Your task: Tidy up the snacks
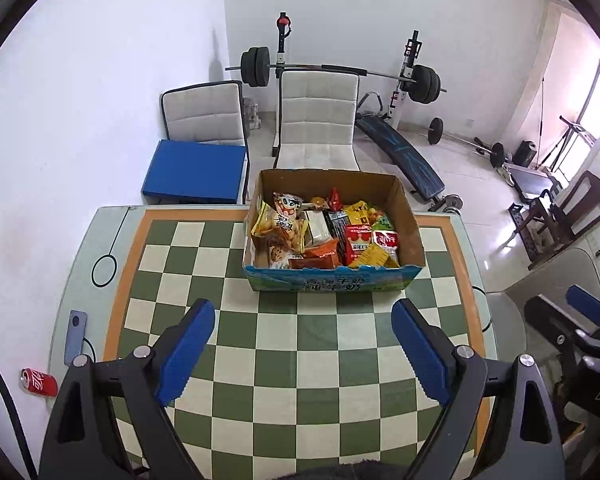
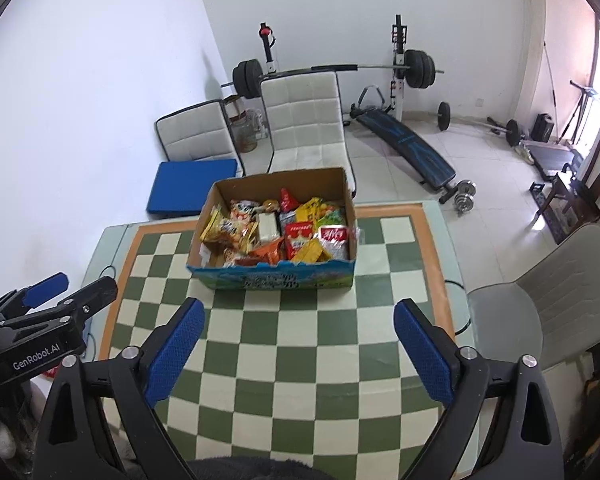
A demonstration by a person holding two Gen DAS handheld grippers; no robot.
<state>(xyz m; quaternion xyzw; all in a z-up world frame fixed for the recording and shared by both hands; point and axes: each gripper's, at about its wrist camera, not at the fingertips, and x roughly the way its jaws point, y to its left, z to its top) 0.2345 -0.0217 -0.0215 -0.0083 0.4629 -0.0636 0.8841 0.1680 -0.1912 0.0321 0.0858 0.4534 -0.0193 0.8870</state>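
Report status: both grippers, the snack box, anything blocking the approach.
Left gripper open, empty, above the checkered table. Right gripper the same. Snack box full, at far edge. Path to it unobstructed.

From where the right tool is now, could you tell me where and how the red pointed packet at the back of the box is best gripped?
Grip the red pointed packet by its upright tip, coming down from above. It stands clear of the other snacks, while the walls of the cardboard box block any approach from the side. The right tool is already open; I'd close it across the flat faces.
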